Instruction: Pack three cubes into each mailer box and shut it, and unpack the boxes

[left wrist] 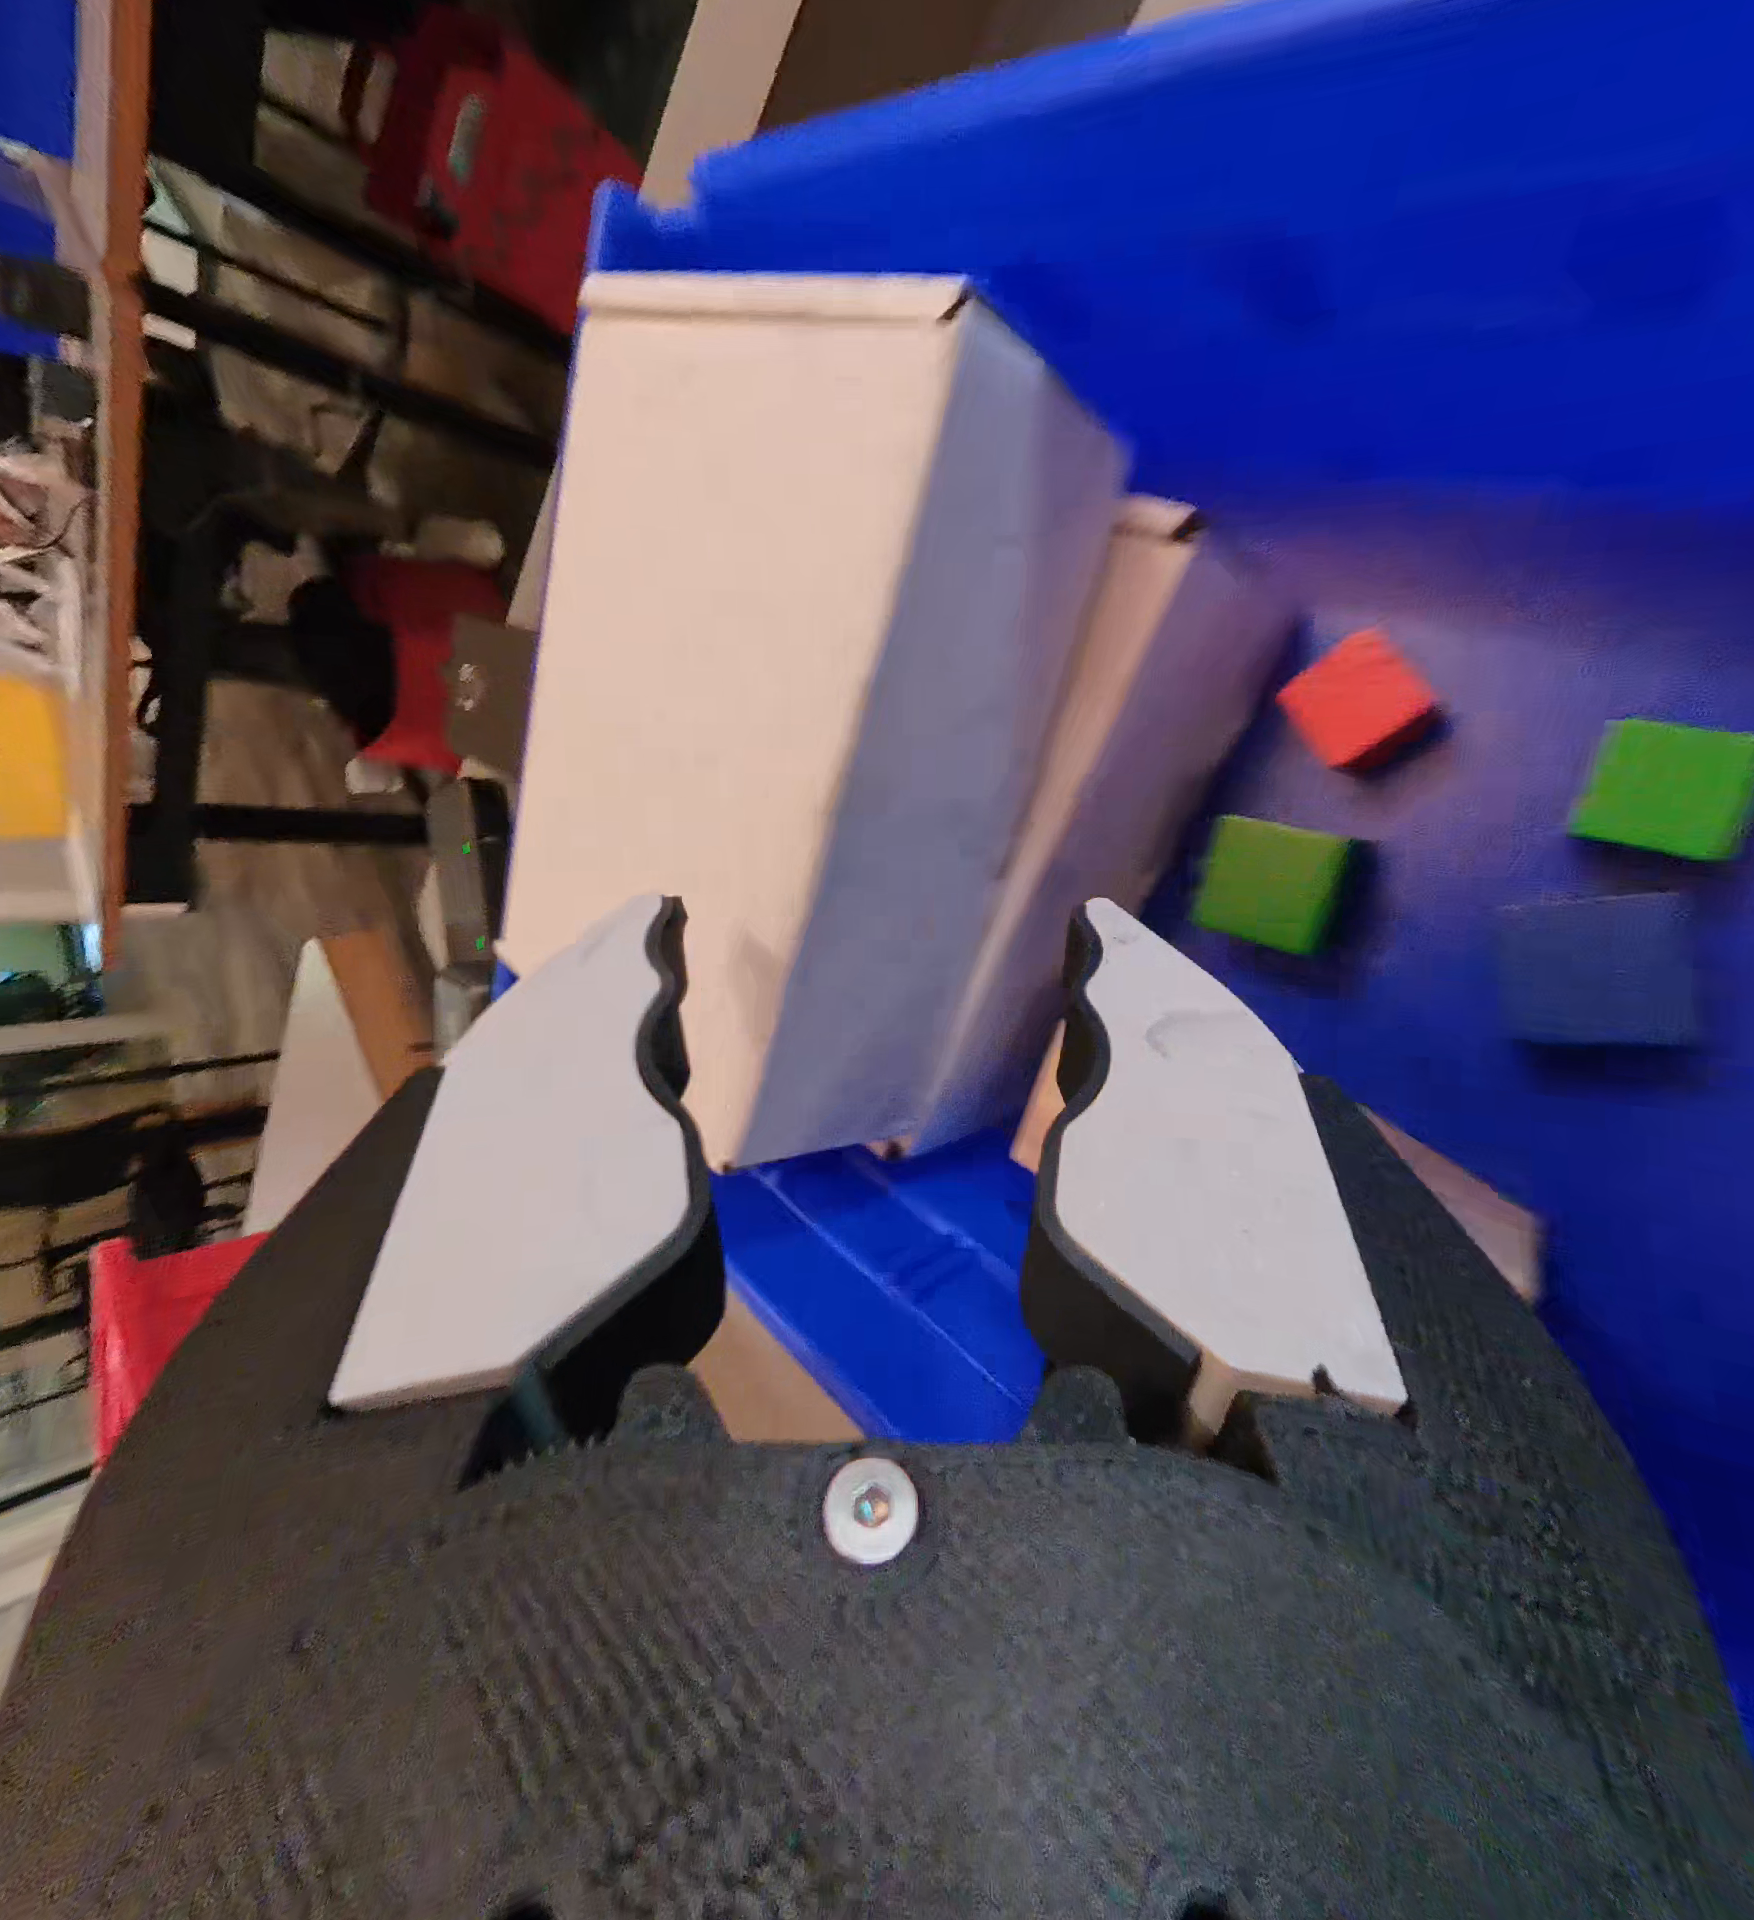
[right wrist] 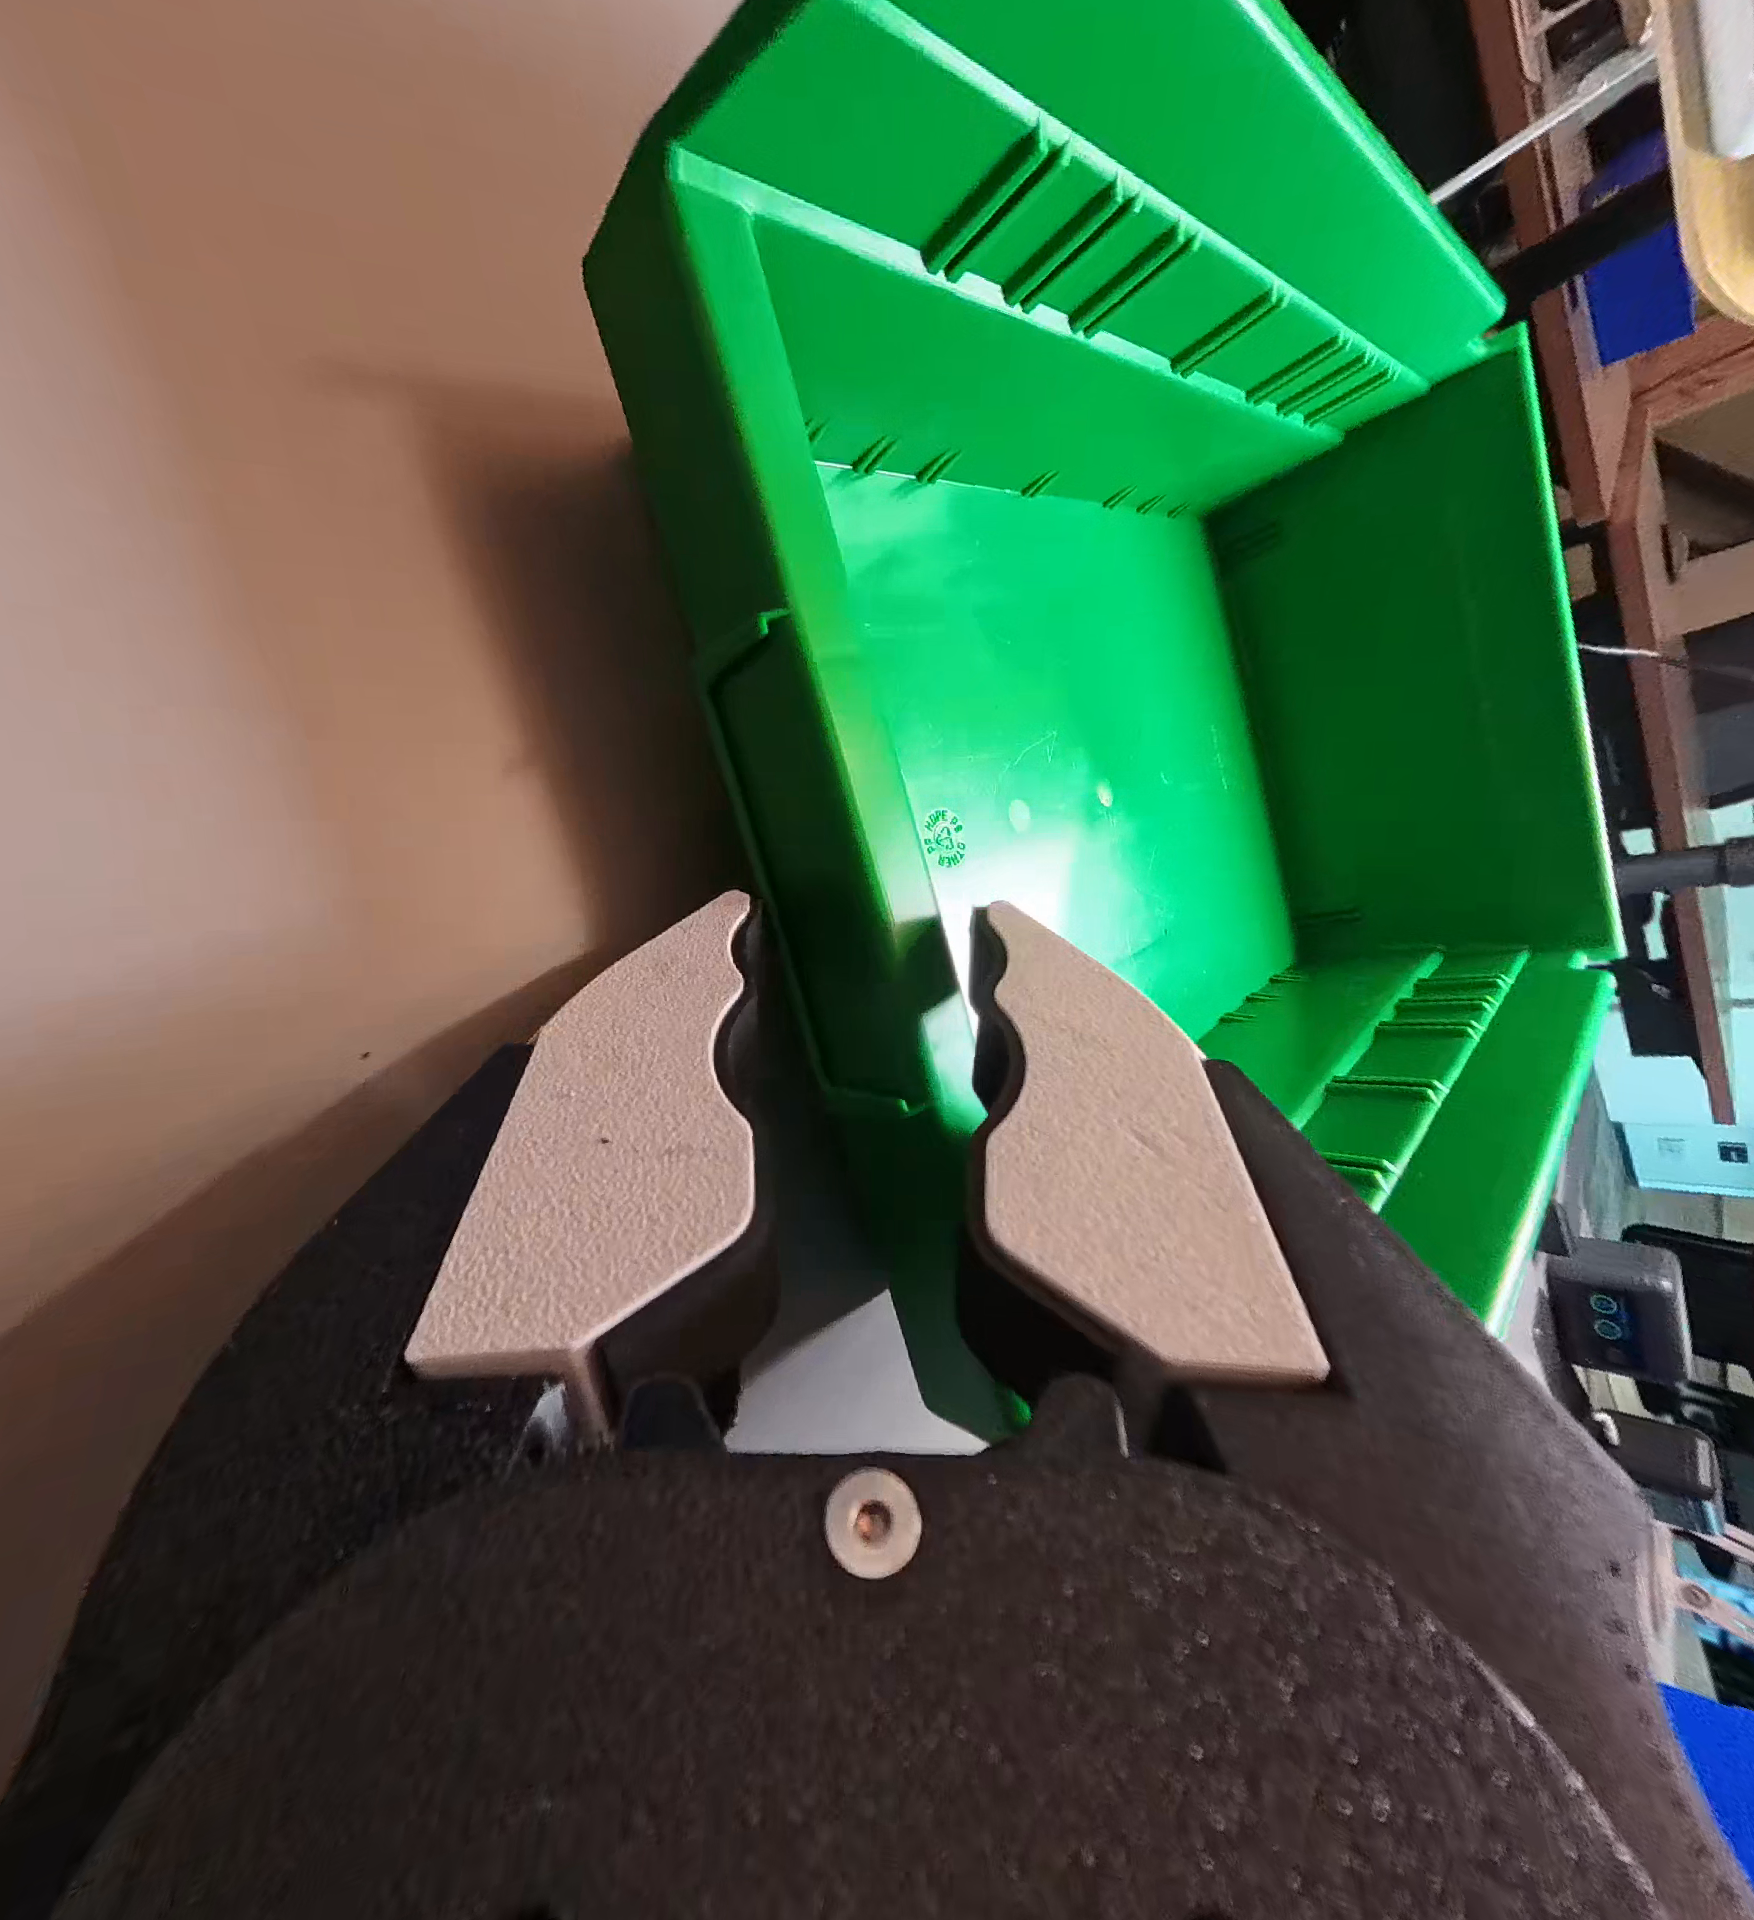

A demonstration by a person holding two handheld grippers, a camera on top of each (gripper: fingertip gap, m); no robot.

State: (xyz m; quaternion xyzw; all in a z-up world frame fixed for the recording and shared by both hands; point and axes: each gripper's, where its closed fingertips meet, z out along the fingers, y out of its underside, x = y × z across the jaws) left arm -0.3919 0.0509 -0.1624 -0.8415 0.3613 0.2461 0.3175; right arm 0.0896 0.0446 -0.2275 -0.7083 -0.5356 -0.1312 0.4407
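Blurring hides detail on the mailer boxes point(left wrist: 748, 644) in the blue bin point(left wrist: 1372, 364).

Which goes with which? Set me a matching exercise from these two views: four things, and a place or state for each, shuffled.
Things:
1. red cube
2. nearer mailer box
3. green bin
4. left gripper

Places or states:
A. open, holding nothing
B. its wall sits between the fingers of the right gripper
C. shut, in the blue bin against a second box
D. lying loose on the blue bin's floor

Pairs: 1-D, 2-C, 3-B, 4-A
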